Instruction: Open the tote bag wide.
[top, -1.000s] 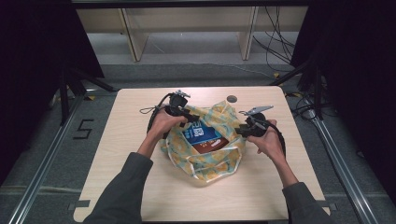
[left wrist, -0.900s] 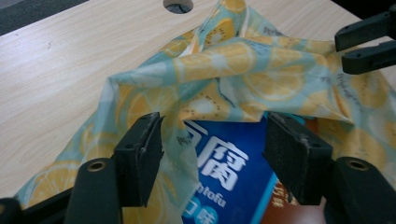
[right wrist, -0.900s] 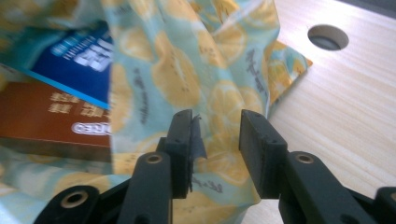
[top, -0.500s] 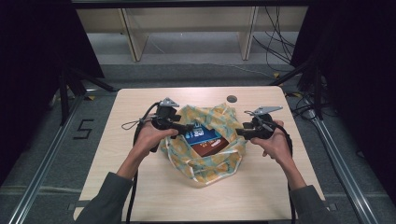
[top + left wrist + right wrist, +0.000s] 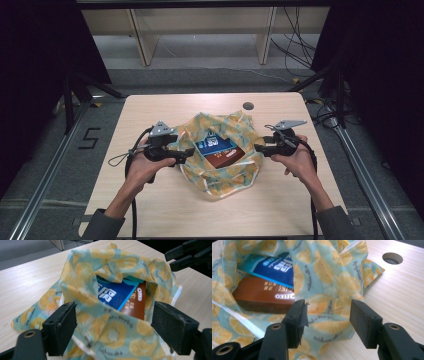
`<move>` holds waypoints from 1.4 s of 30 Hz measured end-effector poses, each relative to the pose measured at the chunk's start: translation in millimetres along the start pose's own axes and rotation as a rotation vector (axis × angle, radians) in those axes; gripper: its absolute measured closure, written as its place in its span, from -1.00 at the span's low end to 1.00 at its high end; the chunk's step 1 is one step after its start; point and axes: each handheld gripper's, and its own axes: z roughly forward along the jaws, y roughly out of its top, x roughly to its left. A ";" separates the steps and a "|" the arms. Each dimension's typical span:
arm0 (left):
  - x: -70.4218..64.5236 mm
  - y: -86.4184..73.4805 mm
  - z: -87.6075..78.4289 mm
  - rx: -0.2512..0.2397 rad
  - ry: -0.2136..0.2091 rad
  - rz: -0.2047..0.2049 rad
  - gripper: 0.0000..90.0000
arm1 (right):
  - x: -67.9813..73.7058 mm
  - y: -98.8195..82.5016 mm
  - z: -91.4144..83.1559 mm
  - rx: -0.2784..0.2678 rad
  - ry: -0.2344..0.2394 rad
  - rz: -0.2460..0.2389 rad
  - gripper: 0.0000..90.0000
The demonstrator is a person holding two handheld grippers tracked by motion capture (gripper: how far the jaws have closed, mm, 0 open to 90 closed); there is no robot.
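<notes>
A teal cloth (image 5: 220, 175) printed with orange slices lies bunched in the middle of the wooden table (image 5: 150, 205). Inside its loose folds sit a blue packet (image 5: 215, 143) and a brown box (image 5: 229, 158). My left gripper (image 5: 186, 152) is at the cloth's left side and its jaws have just been opening. In the left gripper view they stand wide apart (image 5: 115, 327) with the cloth (image 5: 110, 332) slack between them, and the blue packet (image 5: 115, 293) and brown box (image 5: 136, 305) lie beyond. My right gripper (image 5: 257, 147) is at the right side, also just opened (image 5: 327, 320), with nothing pinched. Ahead of it are the cloth (image 5: 329, 277) and the brown box (image 5: 259, 296).
A round cable hole (image 5: 248, 105) is in the table near its far edge, also in the right gripper view (image 5: 392, 258). Bare tabletop surrounds the cloth. Wooden shelving (image 5: 145, 40) and cables lie on the floor beyond. Metal rails run along both sides of the table.
Both grippers have come off the top of the cloth and opened. The left hand moved left and toward me, the right edged outward. The cloth has slumped open over the packet and box.
</notes>
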 end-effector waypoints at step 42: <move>-22.4 -97.6 -26.0 -0.018 0.057 -0.009 -0.65 | 16.5 -54.0 -23.8 -0.023 0.013 0.025 -0.19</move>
